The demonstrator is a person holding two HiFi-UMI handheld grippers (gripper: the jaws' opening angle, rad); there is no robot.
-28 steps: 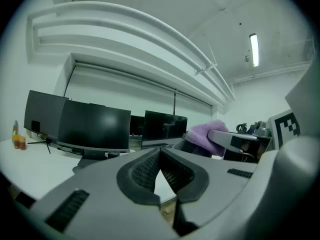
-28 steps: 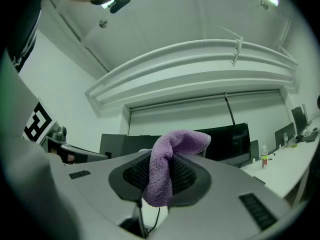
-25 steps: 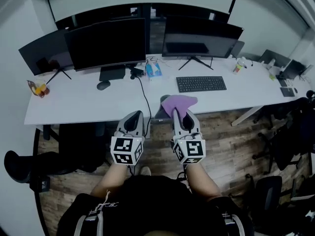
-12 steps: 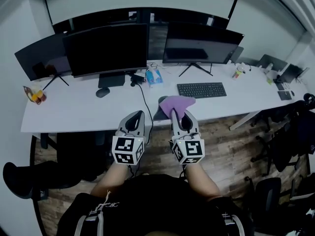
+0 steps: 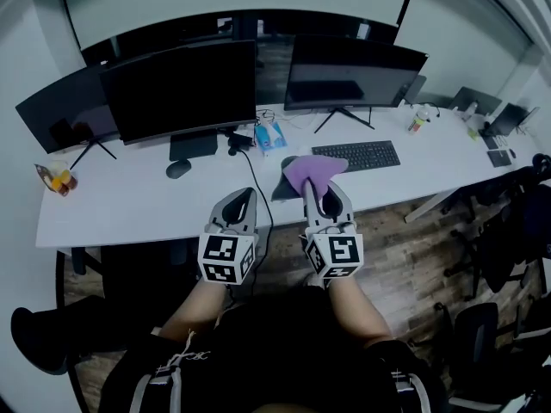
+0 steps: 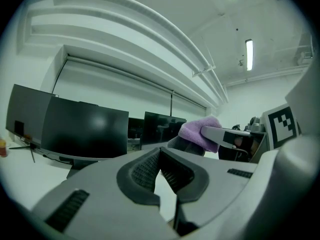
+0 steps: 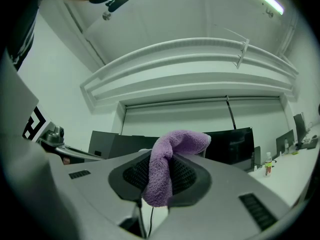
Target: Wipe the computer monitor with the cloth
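Being pinched between the closed jaws of the right gripper point(image 5: 317, 193), the purple cloth point(image 5: 314, 171) is being carried above the near edge of the white desk point(image 5: 129, 205), its loose end folded over the jaw tips. The left gripper point(image 5: 243, 196) is being held just beside it, jaws together on nothing. Beyond them, the keyboard point(image 5: 362, 155) and a black cable point(image 5: 263, 194) are being left untouched. No screen is being touched yet: the wide monitor point(image 5: 181, 89) and its neighbour point(image 5: 353, 71) are standing well apart from the cloth. Only a narrow fold is being gripped, so the cloth could be dragged out under wiping pressure, and bare jaw tips could then be scraped across the panel.
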